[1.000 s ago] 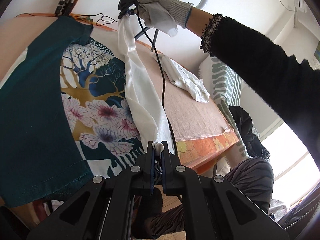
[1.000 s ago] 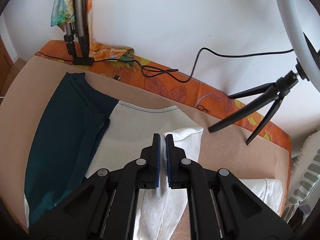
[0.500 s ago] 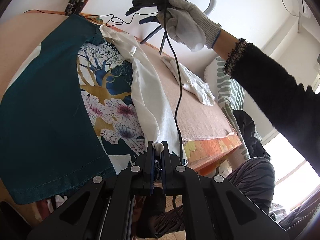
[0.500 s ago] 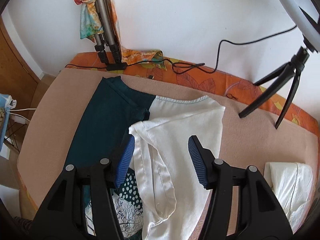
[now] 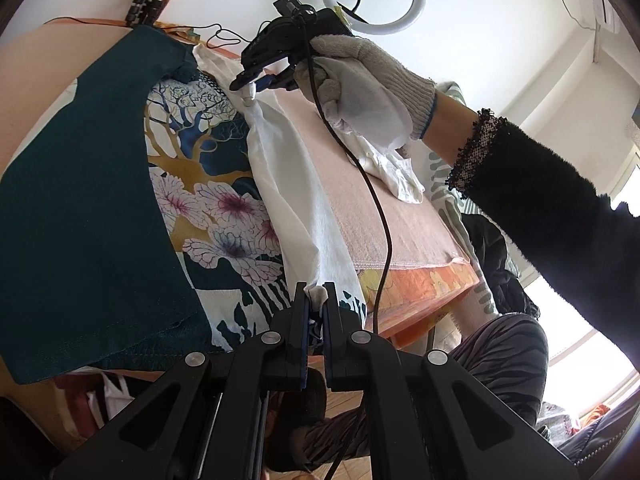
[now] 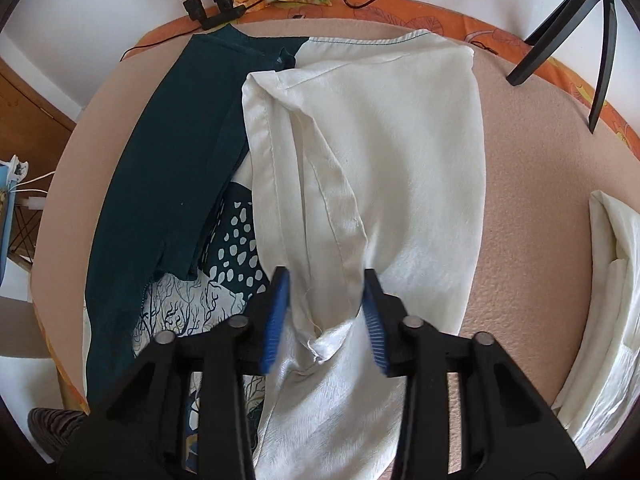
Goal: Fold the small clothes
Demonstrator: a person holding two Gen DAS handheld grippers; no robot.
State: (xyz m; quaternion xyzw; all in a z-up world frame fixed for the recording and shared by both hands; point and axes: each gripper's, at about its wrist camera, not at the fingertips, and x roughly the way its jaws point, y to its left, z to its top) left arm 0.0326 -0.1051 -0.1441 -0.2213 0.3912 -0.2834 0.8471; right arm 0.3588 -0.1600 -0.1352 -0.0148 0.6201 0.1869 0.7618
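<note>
The left hand-held gripper (image 5: pixel 315 300) clamps the white garment's (image 6: pixel 384 152) near corner; the right hand-held gripper (image 6: pixel 326 300) hangs released, fingers straddling a raised fold.

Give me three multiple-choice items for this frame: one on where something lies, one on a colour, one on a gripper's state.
1. Where does the small folded white cloth lie on the peach-covered table?
A. on the teal panel
B. apart, to the right of the large white satin garment
C. under the tripod

2. What colour are the right gripper's finger pads?
A. blue
B. red
C. yellow

3. How is the left gripper?
A. open above the table
B. shut on nothing
C. shut on the garment's near edge

Answers: 1 B, bare table cover separates the two cloths; 2 A, both pads show blue ribbing; 3 C, white fabric bunches between its closed fingers, while the right gripper is spread open.
</note>
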